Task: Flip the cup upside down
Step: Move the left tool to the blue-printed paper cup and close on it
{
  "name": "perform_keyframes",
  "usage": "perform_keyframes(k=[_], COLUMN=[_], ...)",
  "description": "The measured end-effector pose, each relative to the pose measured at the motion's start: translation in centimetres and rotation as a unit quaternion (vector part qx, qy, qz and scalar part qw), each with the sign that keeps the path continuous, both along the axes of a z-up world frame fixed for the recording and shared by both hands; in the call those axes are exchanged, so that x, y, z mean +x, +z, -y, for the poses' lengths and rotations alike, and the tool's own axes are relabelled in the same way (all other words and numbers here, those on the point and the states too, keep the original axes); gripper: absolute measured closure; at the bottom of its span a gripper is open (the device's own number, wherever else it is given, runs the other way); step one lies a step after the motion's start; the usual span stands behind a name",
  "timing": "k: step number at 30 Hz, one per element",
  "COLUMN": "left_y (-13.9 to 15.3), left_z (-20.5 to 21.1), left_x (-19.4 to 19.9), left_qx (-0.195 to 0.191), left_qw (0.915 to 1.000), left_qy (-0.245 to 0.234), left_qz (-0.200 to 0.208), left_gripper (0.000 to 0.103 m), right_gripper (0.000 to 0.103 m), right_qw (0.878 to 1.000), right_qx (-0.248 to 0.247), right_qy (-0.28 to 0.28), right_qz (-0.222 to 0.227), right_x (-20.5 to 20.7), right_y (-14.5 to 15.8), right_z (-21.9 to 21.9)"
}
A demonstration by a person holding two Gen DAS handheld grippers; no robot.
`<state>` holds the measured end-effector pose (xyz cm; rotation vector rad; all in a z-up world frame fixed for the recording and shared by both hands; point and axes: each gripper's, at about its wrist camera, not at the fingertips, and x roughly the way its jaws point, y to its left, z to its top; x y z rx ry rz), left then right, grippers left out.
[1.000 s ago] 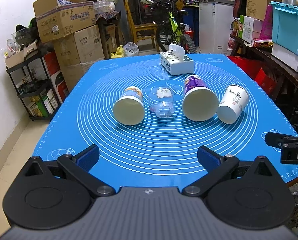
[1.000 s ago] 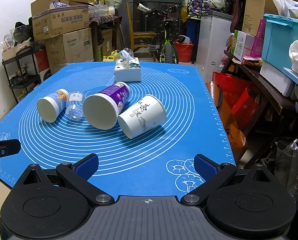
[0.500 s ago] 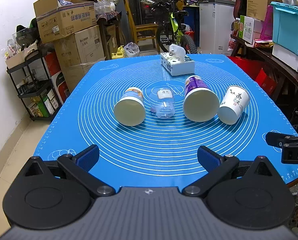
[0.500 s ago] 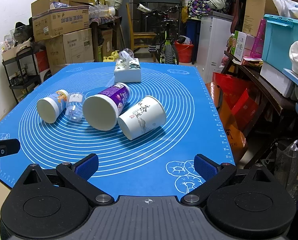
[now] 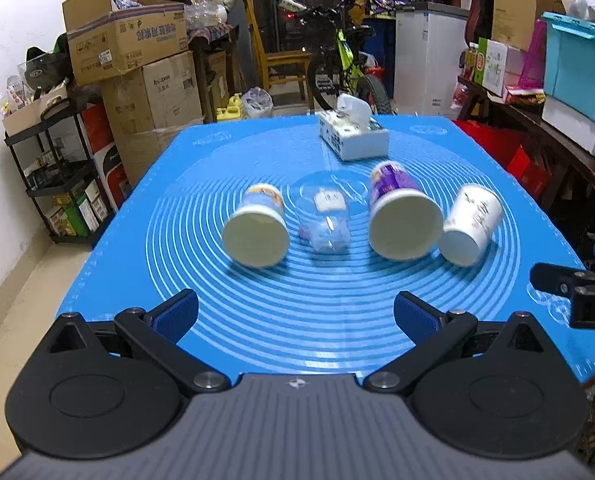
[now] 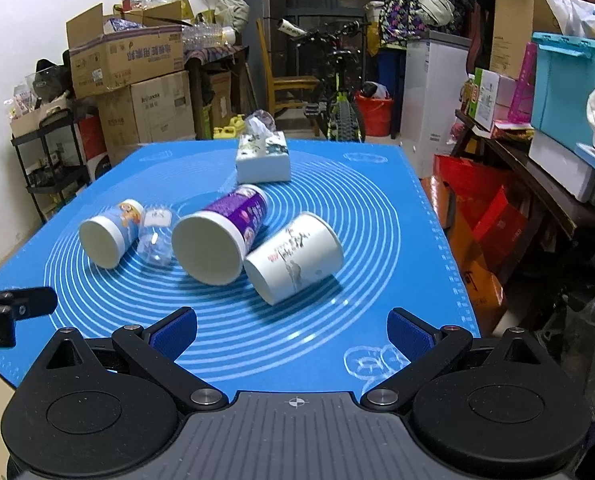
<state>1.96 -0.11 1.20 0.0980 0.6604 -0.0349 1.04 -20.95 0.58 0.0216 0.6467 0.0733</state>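
Cups have kept their places over the last second, while both cameras have come slightly nearer the row, so each one looms a little larger and the left view is a bit blurred. Four lie on their sides on the blue mat, roughly in a line across its middle: a small blue-printed cup at the left end, a clear plastic cup just beside it, a tall purple cup next, and a white cup with ink drawing at the right end, touching or nearly touching the purple one. All four mouths face the near edge, with each long axis running front to back; the white cup's axis is skewed, its base toward the far right. One tissue box stands alone behind the row. The left gripper hovers over the near edge with its blue pads spread wide and nothing between them. The right gripper is likewise spread and empty, facing the white cup.
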Motion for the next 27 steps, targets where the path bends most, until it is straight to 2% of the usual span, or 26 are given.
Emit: perform_keyframes(k=[14,21,27], left_y=[-1.8,-3.5,-5.1], left_z=[-2.9,-3.8,-4.1], left_x=[9.3,13.6,15.1], left_qx=[-0.016,0.004,0.015], left_qw=[0.9996,0.9996,0.9991], left_qy=[0.015,0.029,0.029], left_qz=[0.019,0.002,-0.026], left_gripper=[0.000,0.000,0.001], right_gripper=[0.002,0.002,0.002], right_qw=[0.999,0.999,0.999], right_qx=[0.014,0.011,0.008], right_qy=[0.017,0.021,0.016], right_qz=[0.035,0.035,0.036], right_x=[5.8,7.2,7.2], right_y=[0.0,-0.6,-0.7], right_z=[-2.4,-2.9,-2.7])
